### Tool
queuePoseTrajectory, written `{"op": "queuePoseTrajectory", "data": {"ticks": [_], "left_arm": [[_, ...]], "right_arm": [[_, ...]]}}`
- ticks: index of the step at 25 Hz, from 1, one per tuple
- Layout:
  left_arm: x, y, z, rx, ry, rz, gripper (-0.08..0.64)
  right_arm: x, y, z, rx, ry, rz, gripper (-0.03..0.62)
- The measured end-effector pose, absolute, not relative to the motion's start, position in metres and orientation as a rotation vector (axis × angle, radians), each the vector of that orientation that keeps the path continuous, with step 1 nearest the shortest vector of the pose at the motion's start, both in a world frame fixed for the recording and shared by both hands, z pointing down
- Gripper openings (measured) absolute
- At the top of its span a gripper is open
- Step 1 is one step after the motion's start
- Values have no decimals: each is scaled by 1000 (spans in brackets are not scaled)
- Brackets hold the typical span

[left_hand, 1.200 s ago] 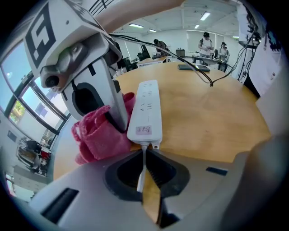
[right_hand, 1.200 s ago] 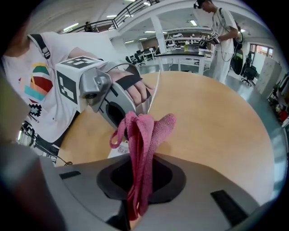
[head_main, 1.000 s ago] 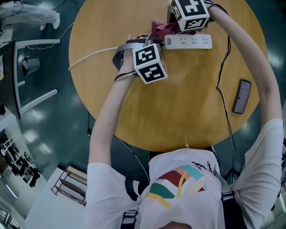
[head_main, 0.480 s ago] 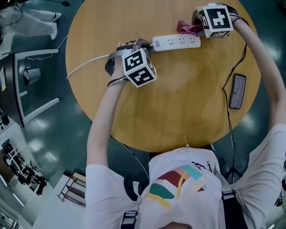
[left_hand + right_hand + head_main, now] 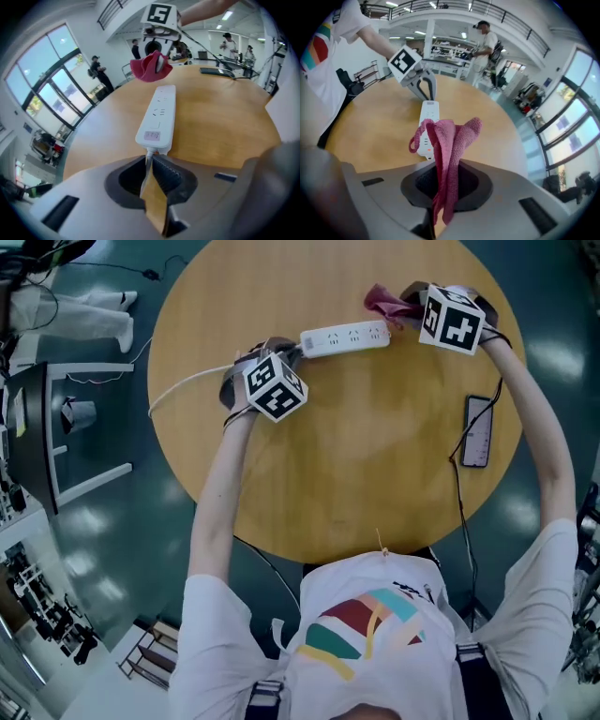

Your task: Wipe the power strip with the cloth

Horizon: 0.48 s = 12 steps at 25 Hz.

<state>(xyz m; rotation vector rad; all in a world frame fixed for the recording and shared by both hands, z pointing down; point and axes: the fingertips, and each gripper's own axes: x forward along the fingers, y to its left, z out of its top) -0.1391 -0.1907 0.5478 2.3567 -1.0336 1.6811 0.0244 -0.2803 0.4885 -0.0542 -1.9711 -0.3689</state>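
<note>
A white power strip [image 5: 345,337] lies on the round wooden table [image 5: 356,474]. My left gripper [image 5: 286,352] sits at its left end, jaws closed on the strip's white cord [image 5: 148,157] where it leaves the strip [image 5: 159,117]; the jaws are easing open slightly with the cord still pinched. My right gripper [image 5: 408,307] is at the strip's right end, shut on a crumpled pink cloth [image 5: 384,304]. In the right gripper view the cloth [image 5: 447,140] hangs from the jaws [image 5: 445,180] just above the strip's near end [image 5: 427,126].
A black phone [image 5: 476,431] lies near the table's right edge with a dark cable running to it. The white cord [image 5: 192,381] trails off the table's left edge. Floor, a chair frame and people stand beyond the table.
My right gripper has carried the cloth along the power strip from its left end to its right end. The left gripper stays on the cord.
</note>
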Motion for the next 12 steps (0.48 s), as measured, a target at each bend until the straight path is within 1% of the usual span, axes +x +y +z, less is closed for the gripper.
{"op": "queuePoseTrajectory", "data": {"ticks": [3, 6, 10, 12], "left_arm": [[-147, -183, 533, 2291, -1265, 1557, 74], [-139, -172, 517, 2318, -1401, 1462, 74], [-138, -171, 476, 2402, -1633, 1356, 74], [-138, -173, 445, 2367, -1743, 1170, 74]], "right_arm": [[33, -269, 437, 176, -2127, -361, 40], [50, -239, 397, 339, -2276, -257, 40], [57, -177, 368, 326, -2387, -166, 38], [58, -152, 357, 315, -2410, -171, 40]]}}
